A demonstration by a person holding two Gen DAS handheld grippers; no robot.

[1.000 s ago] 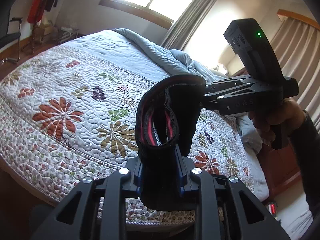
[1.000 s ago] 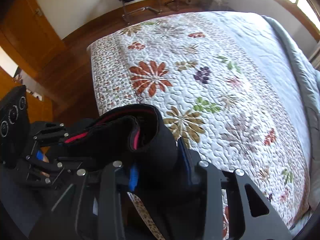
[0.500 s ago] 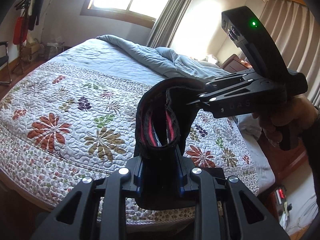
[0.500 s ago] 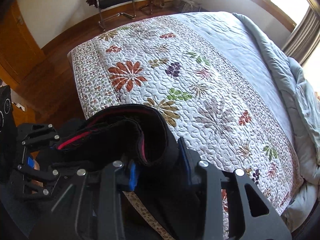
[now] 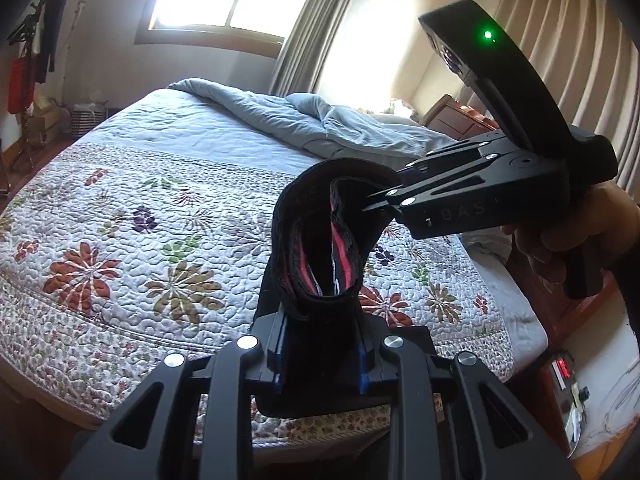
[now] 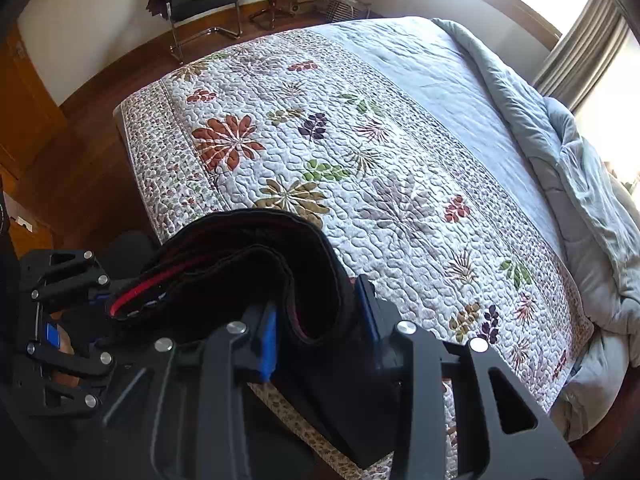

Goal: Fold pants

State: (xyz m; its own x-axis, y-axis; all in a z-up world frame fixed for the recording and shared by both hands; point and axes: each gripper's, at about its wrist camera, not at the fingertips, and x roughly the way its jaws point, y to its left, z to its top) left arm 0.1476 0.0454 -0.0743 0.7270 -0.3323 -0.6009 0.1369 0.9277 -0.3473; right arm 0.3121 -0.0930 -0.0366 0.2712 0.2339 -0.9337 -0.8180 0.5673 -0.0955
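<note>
My left hand-held gripper is clamped on the black pants, whose waistband arches up toward 1 o'clock. There my right hand-held gripper is closed on its other end. The pants hang off the near edge of the bed, above its flowered quilt.

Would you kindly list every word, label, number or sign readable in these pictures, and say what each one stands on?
"DAS": raised letters on the side of the right claw body, left wrist view; any letters before them are not legible.
White marks inside the waistband of the black pants: too small to read.
Red lit display on a device on the floor by the bed: too blurred to read.
Nothing readable in the right wrist view.
</note>
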